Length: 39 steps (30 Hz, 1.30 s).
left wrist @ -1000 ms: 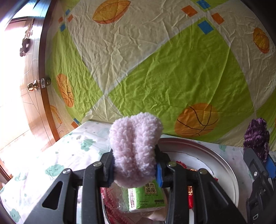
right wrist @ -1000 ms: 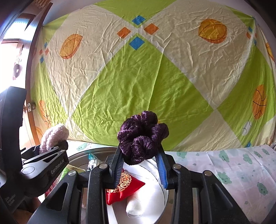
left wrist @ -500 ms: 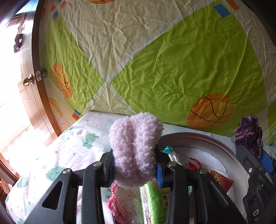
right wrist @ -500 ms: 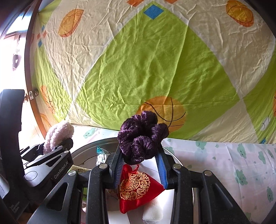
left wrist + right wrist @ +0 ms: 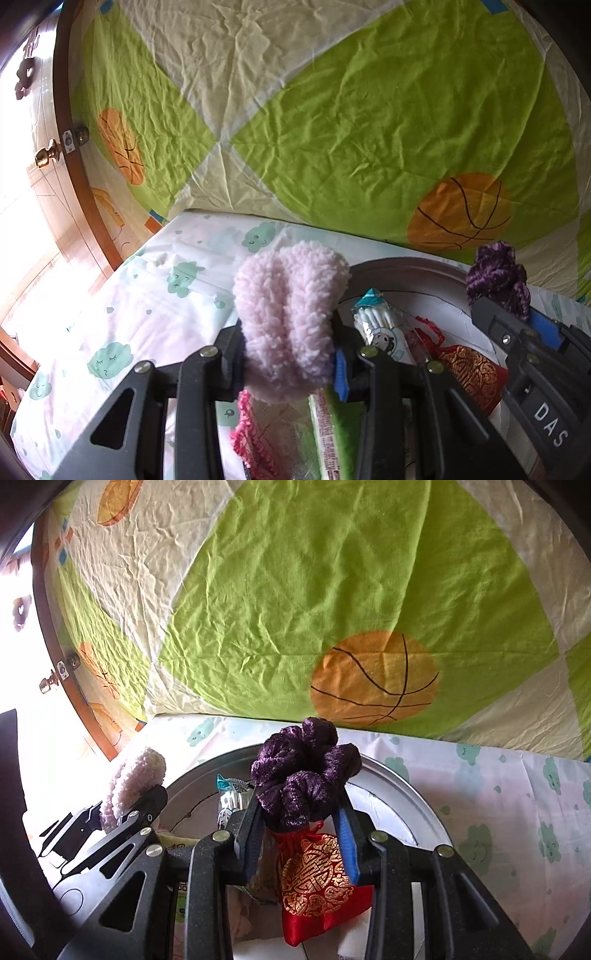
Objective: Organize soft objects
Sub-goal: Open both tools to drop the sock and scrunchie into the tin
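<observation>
- While both grippers hang over the round metal tray, each one carries a soft thing above it.
- Left gripper: its jaws pinch a pale pink fluffy scrunchie, which bulges up and out between the black fingers and the blue pad.
- Right gripper: its jaws pinch a dark purple velvet scrunchie, the ruffles standing up above the blue pads.
- From the left wrist view the purple scrunchie and the right gripper show at the right edge, just beside the tray's far rim.
- From the right wrist view the pink scrunchie and the left gripper sit at the left, over the tray's left rim.
- Inside the tray lie a red pouch with gold pattern, a packet of cotton swabs, a green tissue pack and a pink knitted piece, all close together.
- The red pouch lies directly below the right gripper's jaws.
- The tray rests on a bench covered with a white cloth printed with green clouds.
- Behind the bench hangs a creased green and cream sheet with orange basketballs.
- A wooden door with a brass knob stands at the left, in bright light.
</observation>
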### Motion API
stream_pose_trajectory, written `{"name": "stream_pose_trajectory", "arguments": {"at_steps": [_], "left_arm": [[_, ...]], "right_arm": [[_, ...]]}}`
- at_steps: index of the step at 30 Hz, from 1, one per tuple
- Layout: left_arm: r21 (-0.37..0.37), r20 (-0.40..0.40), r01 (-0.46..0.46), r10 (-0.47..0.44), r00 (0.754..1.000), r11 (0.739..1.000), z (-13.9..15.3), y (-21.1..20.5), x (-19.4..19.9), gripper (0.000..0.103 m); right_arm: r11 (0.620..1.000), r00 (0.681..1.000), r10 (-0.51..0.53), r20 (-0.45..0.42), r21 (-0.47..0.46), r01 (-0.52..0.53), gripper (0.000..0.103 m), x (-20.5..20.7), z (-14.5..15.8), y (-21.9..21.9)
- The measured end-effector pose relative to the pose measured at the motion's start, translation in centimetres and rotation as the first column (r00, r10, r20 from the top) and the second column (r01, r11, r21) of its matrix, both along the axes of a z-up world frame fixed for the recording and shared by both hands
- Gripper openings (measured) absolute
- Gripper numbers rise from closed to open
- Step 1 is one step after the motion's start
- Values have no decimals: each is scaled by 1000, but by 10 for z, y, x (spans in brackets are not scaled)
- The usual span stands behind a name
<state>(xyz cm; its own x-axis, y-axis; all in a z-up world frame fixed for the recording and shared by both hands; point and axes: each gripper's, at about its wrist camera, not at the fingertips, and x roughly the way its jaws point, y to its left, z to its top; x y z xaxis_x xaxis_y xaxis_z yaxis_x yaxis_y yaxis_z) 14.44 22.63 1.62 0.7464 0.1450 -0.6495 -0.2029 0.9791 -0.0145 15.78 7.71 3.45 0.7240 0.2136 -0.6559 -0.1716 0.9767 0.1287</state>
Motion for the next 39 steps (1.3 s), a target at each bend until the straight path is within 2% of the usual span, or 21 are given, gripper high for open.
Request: {"name": "stream_pose_trajectory", "arguments": {"at_steps": [7,10,14,15,17,19,20,21,22,24,26,30,33,37,39], "left_arm": [[27,-32,9,-8,999,1000,-6,0,3,35],[36,-51,16,-14,999,999,-11,-2,6,35],[49,-69,37,-33,997,998,-14,-6,6,36],[60,-73,41,-37,997,997,-14,-7,7,40],[85,-93,65,-57,994,994,-16,-11,7,72],[94,-87,88,-80,993,992,-14,-15,4,91],[93,-66,90,-84,994,992,-12,-16,0,99],[91,-45,89,-85,995,992,-9,-16,-3,101],[88,-23,87,-85,996,992,-7,-16,-6,102],[75,14,84,-85,996,994,-4,-16,-12,102],[53,57,70,-73,996,996,-1,-15,-19,102],[-15,143,38,-36,989,999,2,-13,-36,102],[-13,209,0,3,978,1000,2,-16,-52,102],[6,286,-44,41,957,999,1,-18,-70,102],[5,320,-70,64,945,998,1,-18,-78,102]], "right_arm": [[999,993,17,-117,48,-11,38,15,-19,4],[998,986,21,-166,67,-10,42,20,-26,3],[992,964,26,-263,128,8,56,30,-35,-4],[989,960,30,-277,149,12,56,30,-36,-7],[982,959,36,-283,185,18,56,27,-35,-15],[976,962,39,-270,218,22,58,18,-31,-25],[970,967,44,-252,244,19,58,11,-28,-30],[963,973,45,-226,268,18,58,4,-25,-35],[956,982,36,-186,293,20,60,-7,-21,-42],[949,996,-20,-81,312,45,72,-29,-13,-53],[950,992,-115,46,297,97,79,-56,-9,-64],[962,939,-215,268,223,156,79,-96,-9,-67],[970,879,-239,413,150,194,80,-121,-11,-61],[976,819,-209,534,66,206,91,-140,-11,-50],[972,794,-203,573,22,233,91,-147,-11,-44]]}}
